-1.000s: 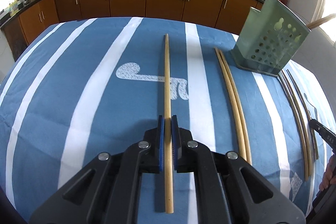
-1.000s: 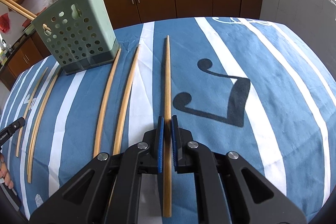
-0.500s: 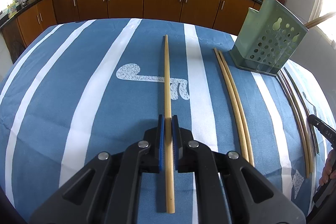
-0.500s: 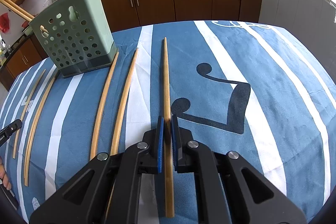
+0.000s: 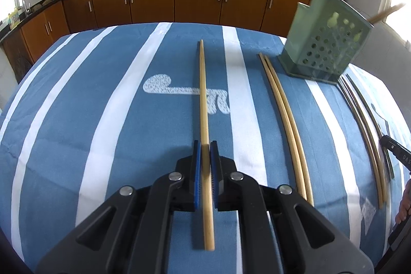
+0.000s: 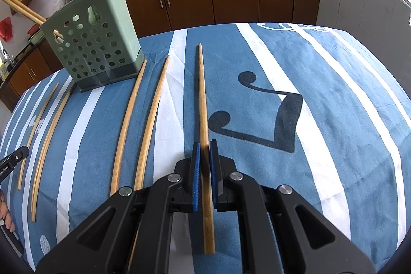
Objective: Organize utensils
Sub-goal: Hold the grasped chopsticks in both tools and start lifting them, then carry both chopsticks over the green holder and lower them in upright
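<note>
Each gripper, left [image 5: 205, 145] and right [image 6: 205, 145], pinches one chopstick [image 5: 204, 104] [image 6: 203, 99] running up frame centre, so keep both clamped, lift the tips clear of the cloth [image 6: 334, 120], then swing toward the holder [image 5: 326, 43] [image 6: 95, 40] at upper right and upper left respectively.

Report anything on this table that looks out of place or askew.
Loose chopsticks lie scattered on the striped tablecloth instead of in the green perforated holder: a pair right of it and a pair left of it in the right wrist view. Inside the holder, two chopsticks lean steeply outward, while others stand upright.
</note>
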The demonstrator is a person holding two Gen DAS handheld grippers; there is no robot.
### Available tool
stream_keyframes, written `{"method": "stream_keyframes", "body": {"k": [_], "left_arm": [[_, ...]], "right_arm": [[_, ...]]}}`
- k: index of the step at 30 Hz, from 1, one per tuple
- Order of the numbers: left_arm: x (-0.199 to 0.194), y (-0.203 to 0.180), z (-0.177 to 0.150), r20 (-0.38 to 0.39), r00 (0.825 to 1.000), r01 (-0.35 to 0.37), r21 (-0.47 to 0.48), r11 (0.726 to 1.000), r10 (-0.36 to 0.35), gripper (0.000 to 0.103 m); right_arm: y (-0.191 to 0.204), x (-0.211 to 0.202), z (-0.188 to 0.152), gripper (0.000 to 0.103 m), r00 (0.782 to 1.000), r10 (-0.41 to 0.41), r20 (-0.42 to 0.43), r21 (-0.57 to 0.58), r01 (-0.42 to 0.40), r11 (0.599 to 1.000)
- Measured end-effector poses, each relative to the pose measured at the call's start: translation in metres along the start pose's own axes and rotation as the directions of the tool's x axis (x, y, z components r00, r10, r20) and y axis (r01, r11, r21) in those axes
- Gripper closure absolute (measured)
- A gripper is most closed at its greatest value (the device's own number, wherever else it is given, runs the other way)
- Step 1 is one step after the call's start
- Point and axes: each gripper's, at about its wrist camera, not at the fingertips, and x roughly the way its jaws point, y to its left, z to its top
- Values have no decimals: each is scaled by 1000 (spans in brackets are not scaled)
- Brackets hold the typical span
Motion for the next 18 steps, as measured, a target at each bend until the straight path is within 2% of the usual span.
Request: {"method": "stream_keyframes", "body": {"k": [13,18], "left_arm": [[-17,-4,-19,-17,1000,-11,49,999,12,95],[-40,1,-10,42,999,-10,55,998,7,95]], "right_arm": [[5,-19,-16,95,1000,-10,-12,-28,10,1000],[2,-46,-4,95,997,-1,71,-26,3,1000]]}}
